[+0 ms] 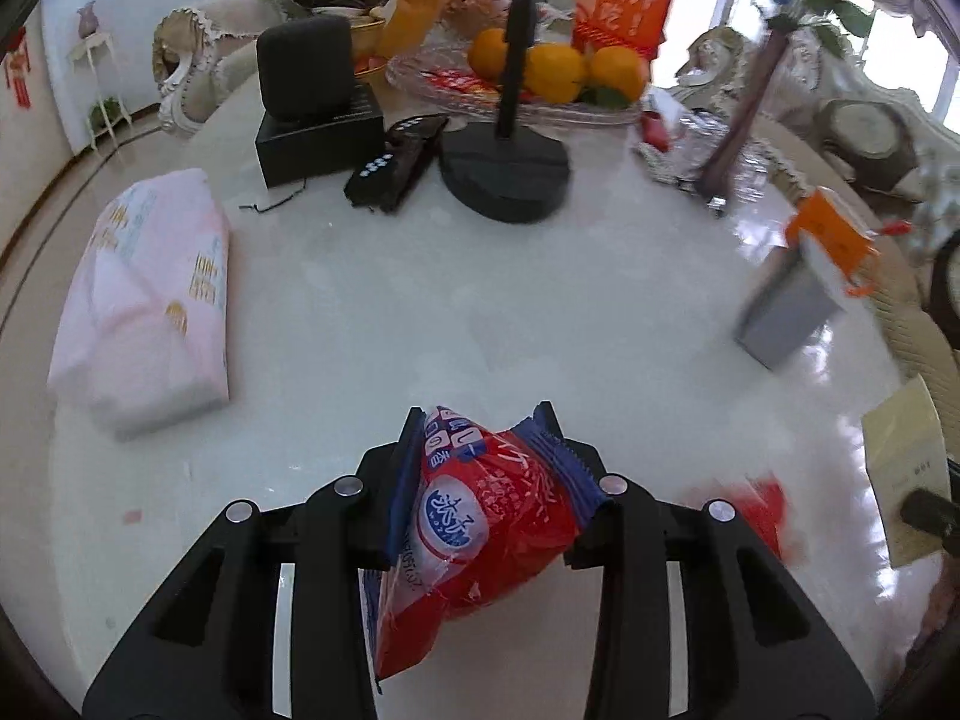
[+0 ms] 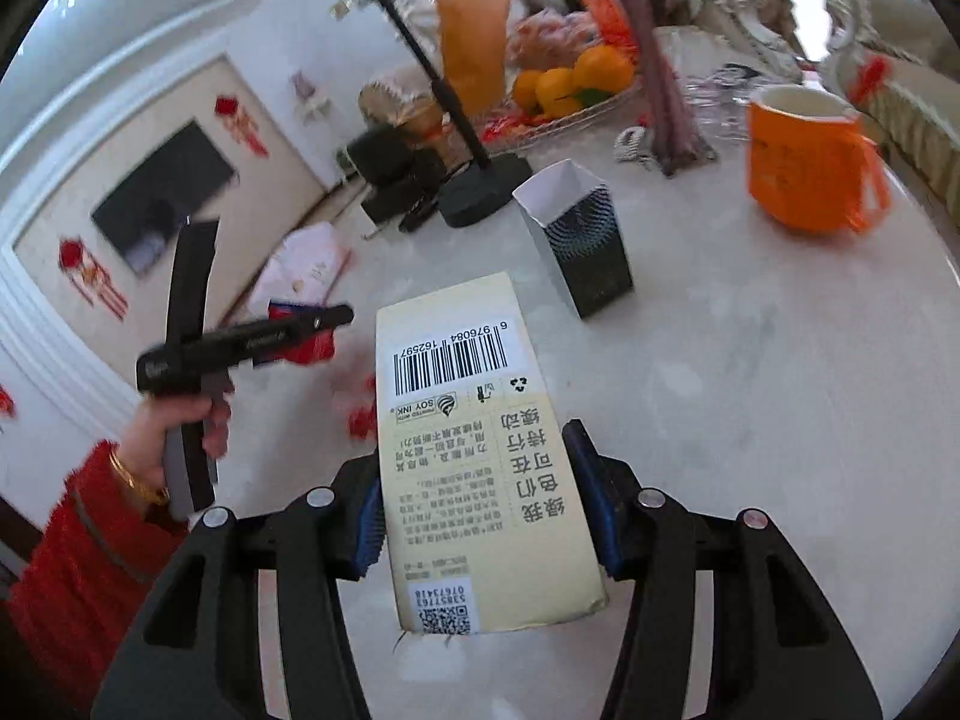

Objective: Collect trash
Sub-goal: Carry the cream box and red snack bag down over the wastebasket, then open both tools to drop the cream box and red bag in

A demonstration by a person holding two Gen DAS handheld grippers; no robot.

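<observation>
My left gripper (image 1: 480, 420) is shut on a crumpled red and blue snack wrapper (image 1: 474, 528), held just above the white table (image 1: 420, 312). In the right wrist view a hand (image 2: 174, 420) in a red sleeve holds that gripper (image 2: 288, 336) at the left. My right gripper (image 2: 474, 462) is shut on a flat cream carton (image 2: 462, 420) printed with a barcode, its blue pads pressing both long sides. The carton (image 1: 906, 468) also shows at the right edge of the left wrist view. Blurred red scraps (image 2: 360, 414) lie on the table between the two grippers.
An open dark box (image 2: 582, 240) stands ahead of the carton, with an orange mug (image 2: 804, 162) behind it to the right. A pink tissue pack (image 1: 144, 300) lies left. Farther back are a black stand base (image 1: 504, 174), a remote (image 1: 396, 162), a black box (image 1: 312, 114) and a fruit tray (image 1: 420, 78).
</observation>
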